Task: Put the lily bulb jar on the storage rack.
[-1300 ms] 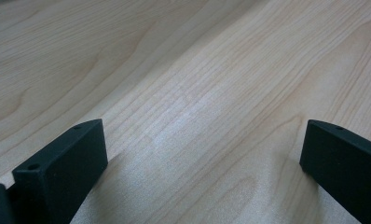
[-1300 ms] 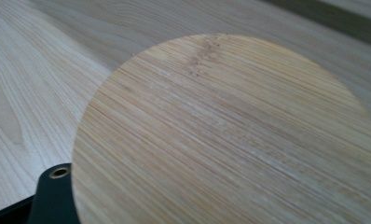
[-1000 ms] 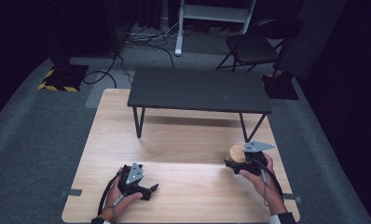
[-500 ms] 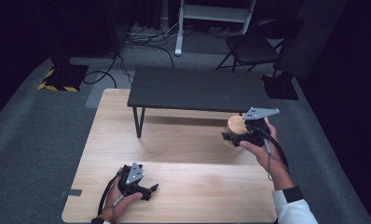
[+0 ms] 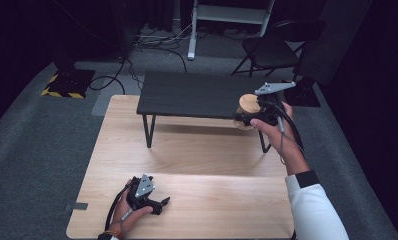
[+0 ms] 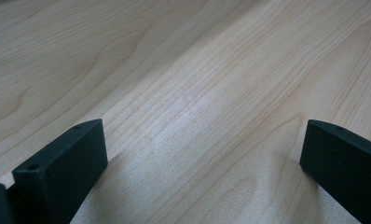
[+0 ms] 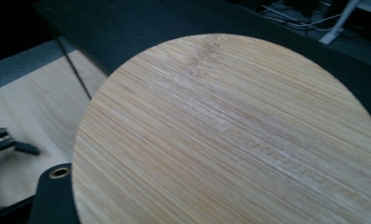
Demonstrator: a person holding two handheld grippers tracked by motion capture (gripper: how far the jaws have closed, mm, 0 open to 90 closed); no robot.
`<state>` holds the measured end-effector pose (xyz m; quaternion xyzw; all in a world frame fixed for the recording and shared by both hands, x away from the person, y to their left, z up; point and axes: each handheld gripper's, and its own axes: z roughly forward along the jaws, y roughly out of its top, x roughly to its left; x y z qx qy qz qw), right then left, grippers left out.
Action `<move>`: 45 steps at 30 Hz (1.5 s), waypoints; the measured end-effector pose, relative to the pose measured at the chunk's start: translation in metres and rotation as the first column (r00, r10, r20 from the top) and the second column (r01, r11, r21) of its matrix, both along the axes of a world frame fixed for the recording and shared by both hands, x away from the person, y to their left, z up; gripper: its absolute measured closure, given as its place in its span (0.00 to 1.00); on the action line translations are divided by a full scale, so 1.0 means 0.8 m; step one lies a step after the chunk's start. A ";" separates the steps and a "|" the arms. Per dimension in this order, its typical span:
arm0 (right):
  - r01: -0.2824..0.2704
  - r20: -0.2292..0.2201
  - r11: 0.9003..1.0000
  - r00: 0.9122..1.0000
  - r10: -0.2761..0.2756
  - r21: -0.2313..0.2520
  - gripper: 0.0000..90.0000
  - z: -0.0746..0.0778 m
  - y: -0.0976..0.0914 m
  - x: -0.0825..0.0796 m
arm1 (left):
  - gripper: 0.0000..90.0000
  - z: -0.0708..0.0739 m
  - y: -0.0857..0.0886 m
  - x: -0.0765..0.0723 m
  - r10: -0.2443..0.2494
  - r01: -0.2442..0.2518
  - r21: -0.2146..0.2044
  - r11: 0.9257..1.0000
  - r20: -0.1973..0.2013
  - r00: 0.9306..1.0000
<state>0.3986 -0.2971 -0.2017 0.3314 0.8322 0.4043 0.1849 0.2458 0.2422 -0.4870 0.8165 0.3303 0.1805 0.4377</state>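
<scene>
While the right gripper point(image 5: 247, 119) hangs at the right of the high view, level with the near edge of the small black table point(image 5: 197, 95), it carries a jar with a round bamboo lid point(image 5: 249, 104); the body under the lid looks pale and perhaps clear, though it is too small there to be sure; in the right gripper view the lid point(image 7: 230, 135) takes up most of the frame, its grain running in fine straight lines, with one black jaw showing at the lower left beside it; so the jaws appear clamped on the jar's sides below the lid. The left gripper point(image 5: 157, 204) rests low in the high view on the light wooden tabletop point(image 5: 197, 150), near the bottom left; in the left gripper view its two jaws stand wide apart with bare wood point(image 6: 197, 102) between them. Judged from this, the jar is rigid and probably fairly light, but if the body is glass it would be smooth, apt to slip, and breakable if dropped on the black table; the lid may merely sit on top, so the hold belongs on the body, square across its widest part, and kept upright rather than by the lid.
</scene>
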 end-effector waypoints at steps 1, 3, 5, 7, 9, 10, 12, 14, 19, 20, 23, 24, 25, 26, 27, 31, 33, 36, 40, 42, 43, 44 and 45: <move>0.011 0.006 1.000 1.000 -0.011 -0.012 0.28 0.002 0.004 0.004 | 0.01 0.000 0.000 0.000 0.000 0.000 0.001 1.000 0.000 1.000; 0.029 0.003 1.000 1.000 -0.029 -0.007 0.28 0.002 0.008 0.014 | 0.01 0.000 0.000 0.000 0.000 0.000 0.001 1.000 0.000 1.000; 0.055 -0.001 0.998 0.998 -0.055 -0.005 0.28 -0.001 0.012 0.028 | 0.01 0.000 0.000 0.000 -0.001 0.001 0.001 1.000 0.000 1.000; 0.067 -0.002 0.998 0.998 -0.067 -0.008 0.28 -0.004 0.014 0.038 | 0.01 0.000 0.000 0.000 -0.002 0.002 0.001 1.000 0.000 1.000; 0.074 -0.004 0.997 0.997 -0.074 -0.008 0.28 -0.006 0.015 0.043 | 0.01 0.000 0.000 0.000 -0.002 0.002 0.001 1.000 0.000 1.000; 0.081 -0.009 0.997 0.997 -0.081 -0.008 0.28 -0.008 0.016 0.052 | 0.01 0.000 0.000 0.001 -0.003 0.003 0.002 1.000 -0.001 1.000; 0.091 -0.010 0.996 0.996 -0.091 0.000 0.28 -0.011 0.018 0.058 | 0.01 0.000 0.000 0.001 -0.004 0.004 0.002 1.000 0.000 1.000; 0.096 -0.020 0.995 0.995 -0.096 0.011 0.28 -0.016 0.019 0.066 | 0.01 0.000 0.000 0.001 -0.005 0.005 0.001 1.000 0.000 1.000; 0.112 -0.020 0.994 0.994 -0.111 0.016 0.28 -0.021 0.023 0.075 | 0.01 0.000 0.000 0.001 -0.005 0.005 0.001 1.000 0.000 1.000; 0.115 -0.019 0.993 0.993 -0.114 0.024 0.28 -0.023 0.024 0.076 | 0.01 0.000 0.000 0.001 -0.006 0.006 0.001 1.000 0.000 1.000; 0.115 -0.019 0.993 0.993 -0.114 0.032 0.27 -0.025 0.026 0.078 | 0.01 0.000 0.000 0.002 -0.006 0.006 0.001 1.000 0.000 1.000; 0.115 -0.019 0.993 0.993 -0.114 0.032 0.27 -0.025 0.026 0.078 | 0.01 0.000 0.000 0.002 -0.006 0.006 0.001 1.000 0.000 1.000; 0.116 -0.020 0.992 0.993 -0.115 0.040 0.26 -0.026 0.025 0.079 | 0.01 0.000 0.000 0.002 -0.006 0.006 0.001 1.000 0.000 1.000; 0.115 -0.021 0.992 0.993 -0.114 0.051 0.21 -0.028 0.024 0.079 | 0.01 0.000 0.000 0.002 -0.006 0.006 0.001 1.000 0.000 1.000; 0.110 -0.028 0.992 0.994 -0.108 0.061 0.15 -0.029 0.023 0.081 | 0.01 0.000 0.000 0.002 -0.006 0.006 0.001 1.000 0.000 1.000; 0.124 0.003 0.990 0.992 -0.125 0.074 0.08 -0.031 0.025 0.071 | 0.01 0.000 0.000 0.002 -0.006 0.006 0.002 1.000 0.000 1.000; 0.114 0.034 0.989 0.992 -0.118 0.099 0.08 -0.032 0.020 0.064 | 0.01 0.000 0.000 0.002 -0.006 0.006 0.001 1.000 0.000 1.000; 0.143 0.097 0.986 0.984 -0.151 0.089 0.07 -0.027 0.022 0.046 | 0.01 0.000 0.000 0.002 -0.006 0.006 0.001 1.000 0.000 1.000; 0.130 0.159 0.980 0.975 -0.153 0.148 0.06 -0.026 0.007 0.027 | 0.01 0.000 0.000 0.002 -0.006 0.006 0.001 1.000 0.000 1.000; 0.125 0.181 0.981 0.972 -0.151 0.150 0.06 -0.023 0.003 0.017 | 0.01 0.000 0.000 0.002 -0.006 0.006 0.001 1.000 0.000 1.000; 0.120 0.193 0.982 0.970 -0.148 0.146 0.06 -0.021 0.001 0.012 | 0.01 0.000 0.000 0.002 -0.006 0.006 0.001 1.000 0.000 1.000; 0.118 0.201 0.982 0.969 -0.146 0.147 0.06 -0.021 -0.001 0.006 | 0.01 0.000 0.000 0.002 -0.006 0.006 0.001 1.000 0.000 1.000; 0.109 0.210 0.982 0.968 -0.140 0.151 0.06 -0.022 -0.006 0.001 | 0.01 0.000 0.000 0.002 -0.006 0.006 0.001 1.000 0.000 1.000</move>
